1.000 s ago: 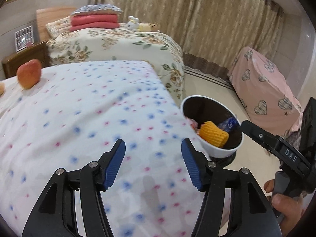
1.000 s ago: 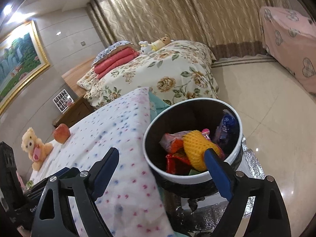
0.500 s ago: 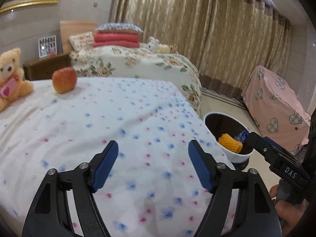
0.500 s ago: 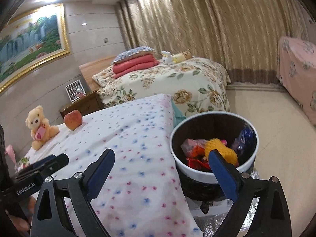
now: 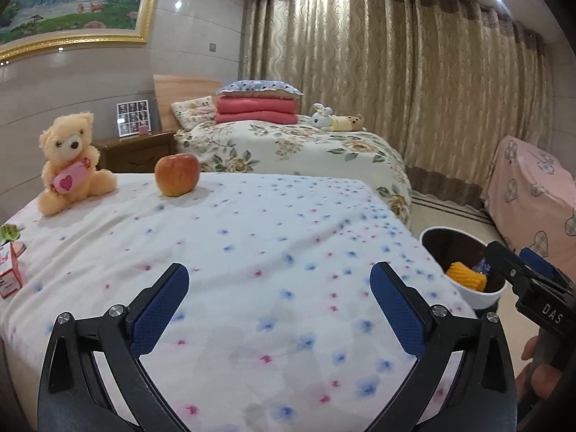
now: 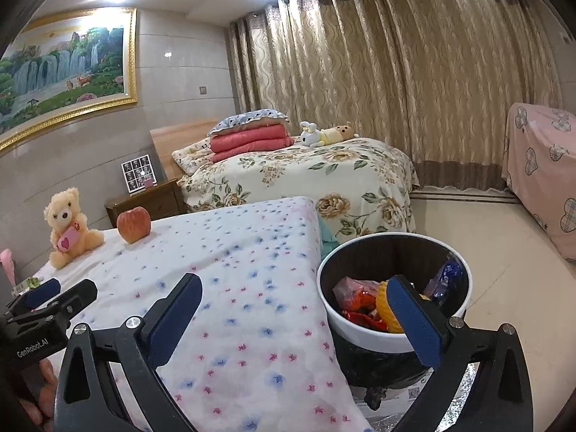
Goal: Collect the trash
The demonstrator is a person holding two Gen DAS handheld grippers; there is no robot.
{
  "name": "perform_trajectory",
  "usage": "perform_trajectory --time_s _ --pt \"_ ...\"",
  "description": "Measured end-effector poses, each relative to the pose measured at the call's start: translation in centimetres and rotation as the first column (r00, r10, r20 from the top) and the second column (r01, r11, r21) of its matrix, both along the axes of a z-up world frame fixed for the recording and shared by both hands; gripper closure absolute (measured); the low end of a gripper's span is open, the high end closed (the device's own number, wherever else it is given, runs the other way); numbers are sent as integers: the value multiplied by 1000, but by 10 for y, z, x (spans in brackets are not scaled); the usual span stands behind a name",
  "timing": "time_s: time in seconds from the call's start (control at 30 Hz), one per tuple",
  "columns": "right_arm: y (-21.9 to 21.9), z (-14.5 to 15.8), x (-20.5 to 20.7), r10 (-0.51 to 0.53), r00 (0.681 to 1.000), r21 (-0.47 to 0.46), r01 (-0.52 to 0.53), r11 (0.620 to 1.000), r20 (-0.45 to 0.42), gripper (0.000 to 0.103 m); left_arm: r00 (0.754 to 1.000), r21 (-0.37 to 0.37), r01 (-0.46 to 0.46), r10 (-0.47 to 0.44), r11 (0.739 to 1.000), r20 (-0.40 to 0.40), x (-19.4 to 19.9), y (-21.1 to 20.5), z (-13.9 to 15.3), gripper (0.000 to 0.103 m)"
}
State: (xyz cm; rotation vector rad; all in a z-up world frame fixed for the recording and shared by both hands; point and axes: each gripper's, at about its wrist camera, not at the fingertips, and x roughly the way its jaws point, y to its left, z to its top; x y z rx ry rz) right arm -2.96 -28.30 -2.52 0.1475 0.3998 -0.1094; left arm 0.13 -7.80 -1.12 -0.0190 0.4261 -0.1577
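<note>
Trash already fills the bin (image 6: 394, 336) on the floor just beside the bed (image 5: 252, 252): a yellow net (image 5: 466, 276) and wrappers (image 6: 356, 298). Both grippers, left (image 5: 279, 304) and right (image 6: 295, 318), hang above with jaws spread, holding nothing. I judge a search step: next, reach for the small carton (image 5: 10, 273) at the bed's left edge.

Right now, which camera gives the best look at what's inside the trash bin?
The right wrist view. It looks down into the trash bin, showing red and pink wrappers, a yellow foam net and a blue packet. The left wrist view catches the bin only at its right edge, partly hidden behind the right gripper.
</note>
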Motion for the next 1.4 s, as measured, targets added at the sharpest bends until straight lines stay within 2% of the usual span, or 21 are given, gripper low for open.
perform_trajectory --time_s 0.63,1.4 --pt "16 -2 -4 45 999 -41 -45 998 -10 0 998 15 -52 52 999 17 -11 10 0 0" --pt "16 -2 -4 58 998 -19 -58 998 -15 0 998 28 -59 58 998 36 -14 8 3 0"
